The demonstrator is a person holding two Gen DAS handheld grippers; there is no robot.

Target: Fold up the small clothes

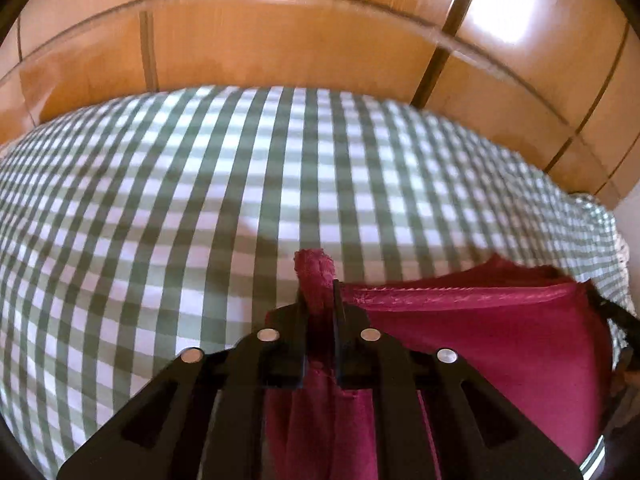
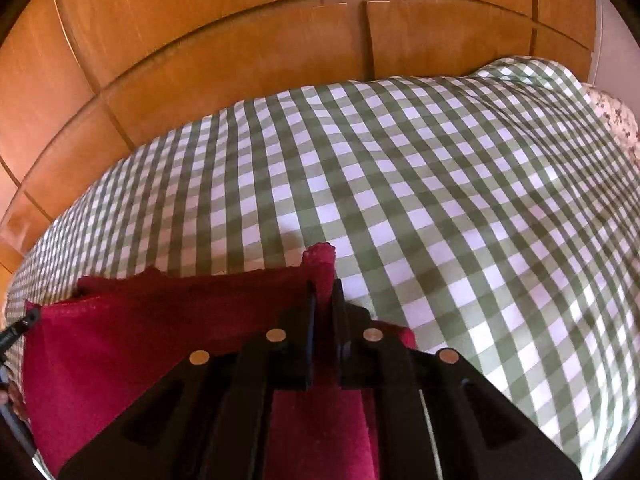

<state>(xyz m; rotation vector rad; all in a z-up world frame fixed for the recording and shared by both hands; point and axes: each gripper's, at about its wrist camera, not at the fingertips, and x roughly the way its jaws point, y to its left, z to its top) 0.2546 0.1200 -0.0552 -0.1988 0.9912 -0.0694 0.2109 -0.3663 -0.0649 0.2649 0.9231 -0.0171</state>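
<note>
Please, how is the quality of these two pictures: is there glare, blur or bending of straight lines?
Left wrist view: white glare on the wooden panels, whose seams bow from fisheye distortion; the checked cloth looks smeared by motion. Right wrist view: the wooden panels show smaller glare along the top edge and curved seams; the checked cloth is sharper. In both, dark corners frame the picture.

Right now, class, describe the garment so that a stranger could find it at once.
Find the green-checked bedcover before the wooden wardrobe. On its near part hangs a red garment, pinched between both grippers. It is the only plain, solid-coloured cloth there.
</note>
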